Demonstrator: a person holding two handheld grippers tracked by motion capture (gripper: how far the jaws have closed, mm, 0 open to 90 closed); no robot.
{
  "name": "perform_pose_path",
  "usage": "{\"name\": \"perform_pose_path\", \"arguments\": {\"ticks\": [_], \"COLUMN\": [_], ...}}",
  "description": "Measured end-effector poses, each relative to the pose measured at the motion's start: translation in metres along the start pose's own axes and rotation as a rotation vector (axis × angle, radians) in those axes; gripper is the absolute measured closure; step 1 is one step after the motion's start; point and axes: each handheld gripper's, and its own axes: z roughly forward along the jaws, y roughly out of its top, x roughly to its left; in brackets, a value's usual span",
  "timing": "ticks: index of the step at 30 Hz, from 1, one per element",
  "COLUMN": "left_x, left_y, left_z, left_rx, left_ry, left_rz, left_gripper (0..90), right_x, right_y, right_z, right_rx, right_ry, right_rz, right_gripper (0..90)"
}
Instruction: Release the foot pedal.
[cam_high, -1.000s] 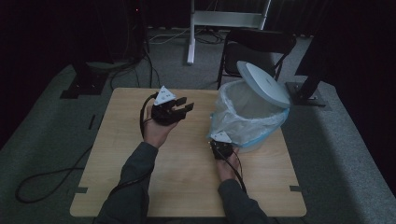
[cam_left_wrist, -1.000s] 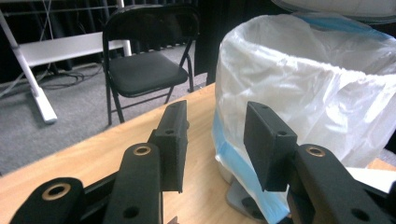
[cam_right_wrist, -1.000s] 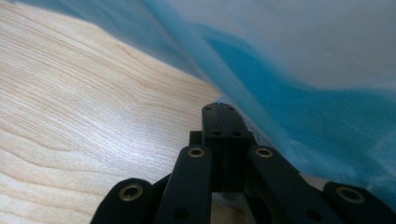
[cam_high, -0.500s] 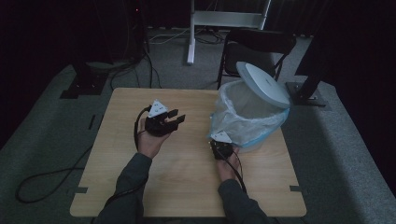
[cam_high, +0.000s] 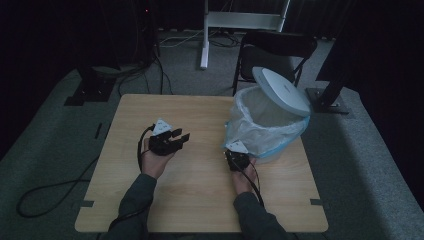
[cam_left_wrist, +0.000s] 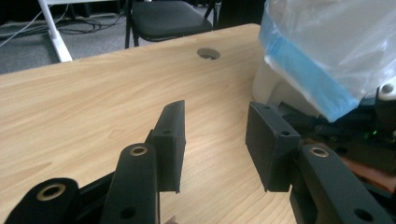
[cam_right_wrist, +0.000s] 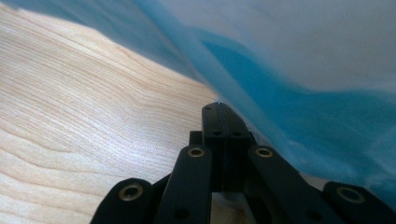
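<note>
Bag: blue-edged plastic liner draped over the white bin near the bench's right edge.
Right hand-held gripper: jaws pressed together at the liner's hem, on the bin's near side; pinched plastic cannot be told.
Left hand-held gripper: jaws apart, empty, mid-bench, pointing toward the bin.

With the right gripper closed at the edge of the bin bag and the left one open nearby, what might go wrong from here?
1. The right gripper has its jaws shut at the thin blue-edged bag; whether it pinches the film is unclear, but a hard pull might tear it.
2. The bin looks light and stands near the table edge, so tugging may tip or slide it.
3. The left gripper, jaws open, points toward the right hand and could bump it.
</note>
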Motion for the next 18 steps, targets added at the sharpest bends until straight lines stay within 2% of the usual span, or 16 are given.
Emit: {"name": "perform_pose_path", "arguments": {"ticks": [18], "left_x": [0.009], "left_y": [-0.04], "left_z": [0.006], "left_rx": [0.081], "left_ry": [0.034], "left_rz": [-0.028], "left_gripper": [58.5], "right_x": [0.0], "right_y": [0.0], "right_z": [-0.001], "right_rx": [-0.008], "right_ry": [-0.002], "right_rz": [-0.002], "right_gripper": [90.0]}}
